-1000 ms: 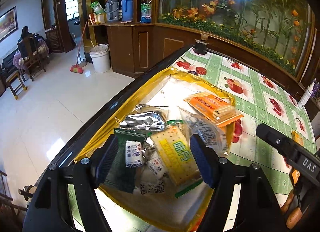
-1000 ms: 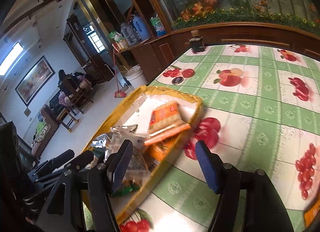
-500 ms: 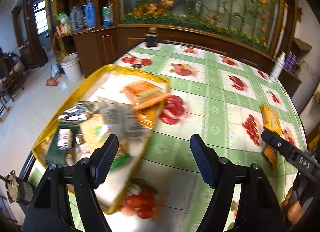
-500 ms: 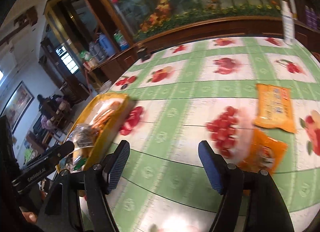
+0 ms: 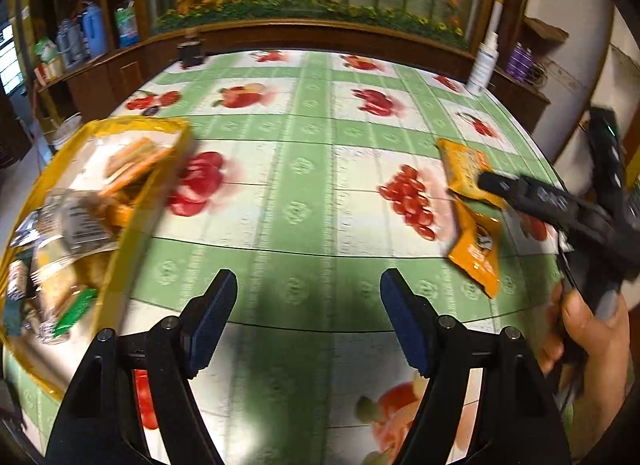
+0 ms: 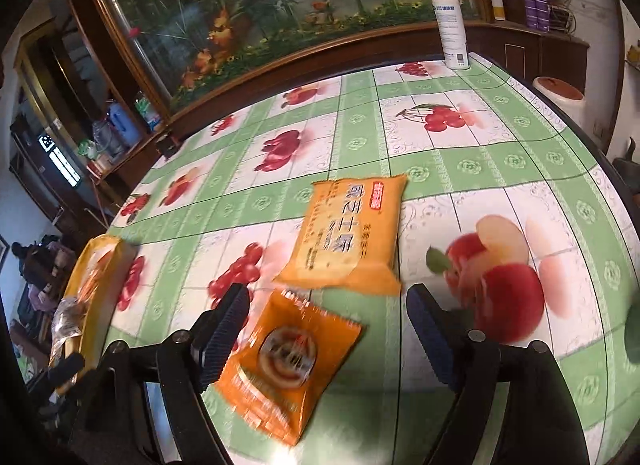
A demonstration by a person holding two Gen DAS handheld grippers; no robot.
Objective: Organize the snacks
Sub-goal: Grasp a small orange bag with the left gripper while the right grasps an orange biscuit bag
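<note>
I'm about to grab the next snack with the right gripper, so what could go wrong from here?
1. The dark orange packet lies by the table's near edge; a nudge could push it off.
2. It sits close to the lighter orange packet, so the open right gripper might catch both.
3. The yellow tray looks heaped; another packet may slide out.

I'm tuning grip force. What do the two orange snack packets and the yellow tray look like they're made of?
Darker orange packet: thin glossy plastic film, crinkled, crimped edges. Paler orange packet: similar film, pillow-shaped, printed. Yellow tray: probably rigid plastic with a raised rim, though blur leaves that open.
</note>
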